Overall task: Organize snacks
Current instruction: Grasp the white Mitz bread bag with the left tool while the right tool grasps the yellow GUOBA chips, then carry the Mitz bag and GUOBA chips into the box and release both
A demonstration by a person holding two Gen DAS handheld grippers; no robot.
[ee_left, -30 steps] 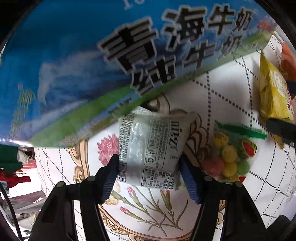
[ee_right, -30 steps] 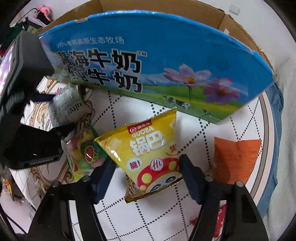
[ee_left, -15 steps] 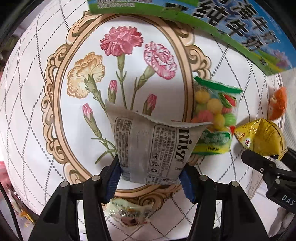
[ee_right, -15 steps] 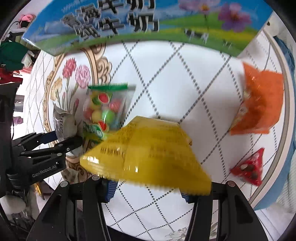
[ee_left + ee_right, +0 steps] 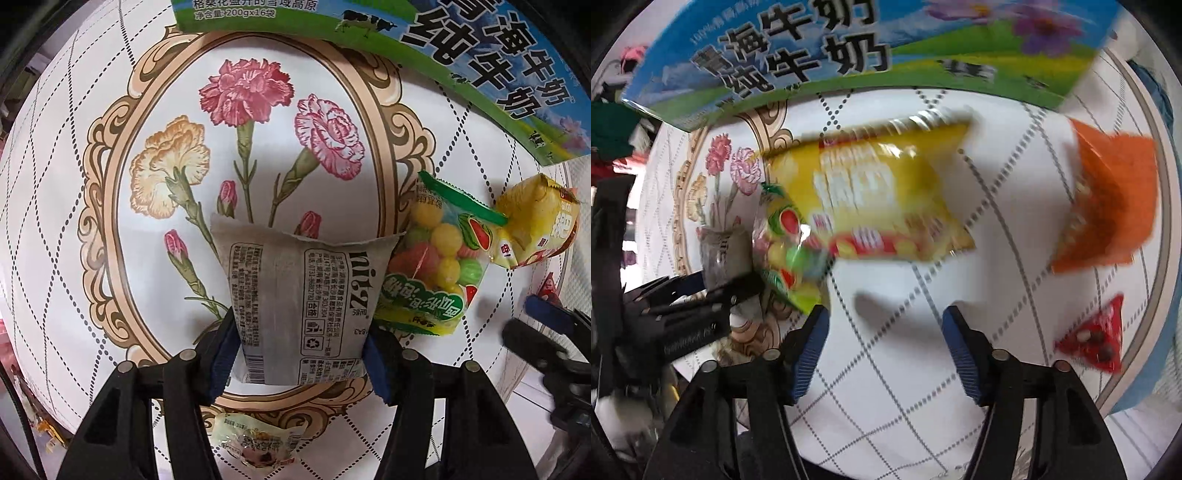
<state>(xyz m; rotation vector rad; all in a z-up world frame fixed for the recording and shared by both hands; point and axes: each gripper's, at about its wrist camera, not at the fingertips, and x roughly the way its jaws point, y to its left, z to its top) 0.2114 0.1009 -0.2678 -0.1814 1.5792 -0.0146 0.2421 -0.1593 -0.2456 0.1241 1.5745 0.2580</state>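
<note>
Hand-held gripper [image 5: 884,349] agape; red packet [image 5: 1097,341] right-view only.

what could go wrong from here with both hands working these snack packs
1. The left gripper holds the grey packet only by its lower end, so the soft bag might sag or slip out.
2. The yellow chip bag is out of the open right gripper, blurred, partly over the candy bag; it may slide or knock that bag.
3. Both grippers sit close around the candy bag and could bump each other.
</note>
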